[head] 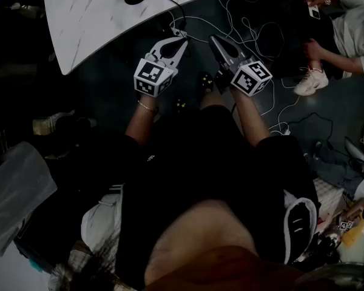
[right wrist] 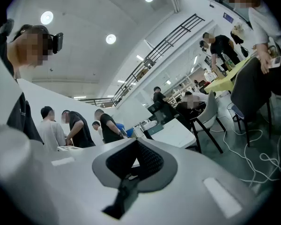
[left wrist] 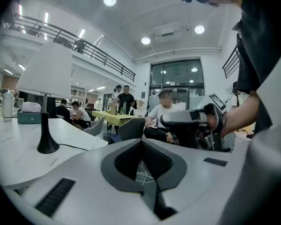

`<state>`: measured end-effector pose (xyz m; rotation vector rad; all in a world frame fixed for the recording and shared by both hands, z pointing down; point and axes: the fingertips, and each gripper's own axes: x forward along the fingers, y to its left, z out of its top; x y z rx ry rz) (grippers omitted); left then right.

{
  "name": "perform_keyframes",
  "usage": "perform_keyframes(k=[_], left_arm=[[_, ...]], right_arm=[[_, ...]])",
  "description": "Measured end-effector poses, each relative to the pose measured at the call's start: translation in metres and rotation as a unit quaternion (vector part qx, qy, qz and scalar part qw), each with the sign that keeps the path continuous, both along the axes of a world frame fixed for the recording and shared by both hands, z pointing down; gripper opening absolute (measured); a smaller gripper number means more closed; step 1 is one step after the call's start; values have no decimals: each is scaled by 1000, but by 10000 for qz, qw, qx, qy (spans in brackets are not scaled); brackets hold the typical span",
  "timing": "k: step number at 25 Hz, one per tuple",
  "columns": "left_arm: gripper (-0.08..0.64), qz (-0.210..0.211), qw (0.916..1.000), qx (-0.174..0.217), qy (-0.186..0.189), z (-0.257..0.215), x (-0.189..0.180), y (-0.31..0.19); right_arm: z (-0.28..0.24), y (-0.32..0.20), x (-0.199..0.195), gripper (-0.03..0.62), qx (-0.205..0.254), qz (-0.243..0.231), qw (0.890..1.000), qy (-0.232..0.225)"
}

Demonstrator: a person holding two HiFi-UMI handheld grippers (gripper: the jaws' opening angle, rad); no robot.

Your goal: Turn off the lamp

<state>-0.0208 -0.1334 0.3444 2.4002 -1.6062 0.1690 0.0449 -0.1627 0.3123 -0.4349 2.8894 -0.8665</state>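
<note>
White-shaded lamp on a marble-look desk, two tongs clenched empty.
One lamp (left wrist: 49, 71) with a pale cone shade, thin stem, round black base and black cord stands on the one white desk (left wrist: 18, 149). The left tongs (head: 179, 38) and right tongs (head: 215, 41) are held side by side, tips toward the desk, apart from the lamp, both closed on nothing.
</note>
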Motion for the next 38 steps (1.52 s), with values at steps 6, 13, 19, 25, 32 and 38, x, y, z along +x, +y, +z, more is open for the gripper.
perform_keyframes(k=[6,13,19,25,32,38], left_arm=[[6,-173,9992,245,260,-13,-15,13],[6,-451,9982,302,267,-15,-34,35],[6,-464,9980,327,291,-14,-35,41],[6,-385,9983,320,286,-13,-31,38],[6,-317,9987,319,257,-13,-29,33],[6,-304,9988,282,246,-11,-30,34]], right_arm=[[-17,7,2,0,117,132,9998,-95],[-28,24,-3,0,223,63,9996,-156],[-29,32,-6,0,248,-12,9995,-172],[-30,32,-8,0,219,-2,9996,-189],[-29,31,-7,0,241,21,9995,-181],[-25,31,-5,0,182,79,9996,-193]])
